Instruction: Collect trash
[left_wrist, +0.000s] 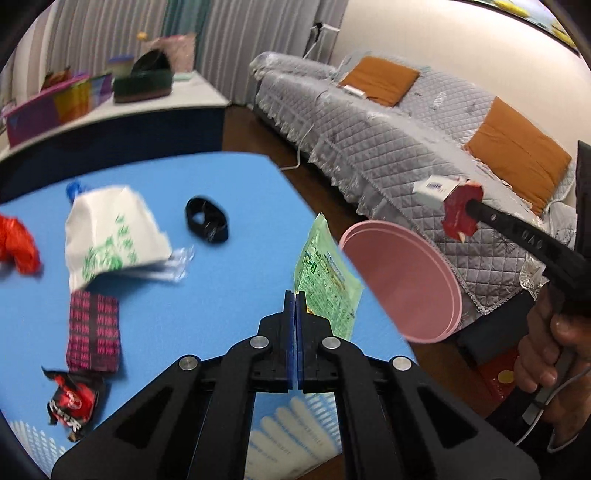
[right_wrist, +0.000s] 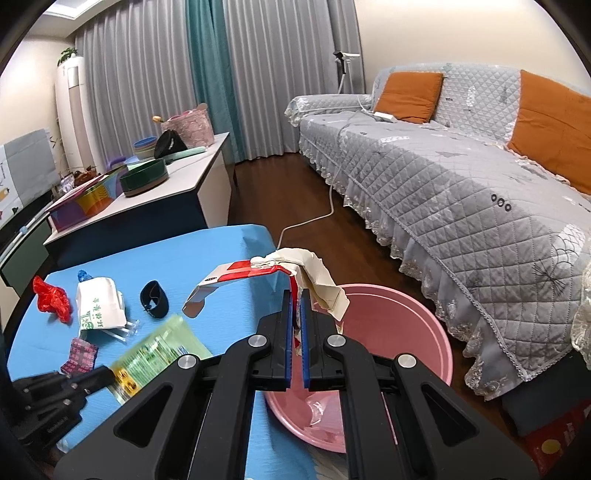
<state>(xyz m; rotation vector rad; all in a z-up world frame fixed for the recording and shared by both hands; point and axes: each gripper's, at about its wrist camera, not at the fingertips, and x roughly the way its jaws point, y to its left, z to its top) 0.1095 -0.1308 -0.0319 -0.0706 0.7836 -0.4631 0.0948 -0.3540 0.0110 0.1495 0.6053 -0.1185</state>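
Observation:
My left gripper (left_wrist: 295, 295) is shut on a green snack packet (left_wrist: 325, 277), held upright above the blue table's right edge; the packet also shows in the right wrist view (right_wrist: 155, 354). My right gripper (right_wrist: 295, 295) is shut on a torn red and white carton (right_wrist: 273, 273), held over the pink bin (right_wrist: 399, 354). In the left wrist view the carton (left_wrist: 447, 199) hangs above the pink bin (left_wrist: 406, 288). On the blue table (left_wrist: 221, 184) lie a white paper bag (left_wrist: 110, 236), a red wrapper (left_wrist: 16, 243), a pink-patterned packet (left_wrist: 94, 332) and a black-red wrapper (left_wrist: 74, 402).
A black band (left_wrist: 207, 219) lies on the table. A grey-covered sofa (right_wrist: 443, 184) with orange cushions stands to the right. A white desk (right_wrist: 147, 192) with bowls and boxes stands behind the table. A white cable (right_wrist: 314, 218) runs over the wooden floor.

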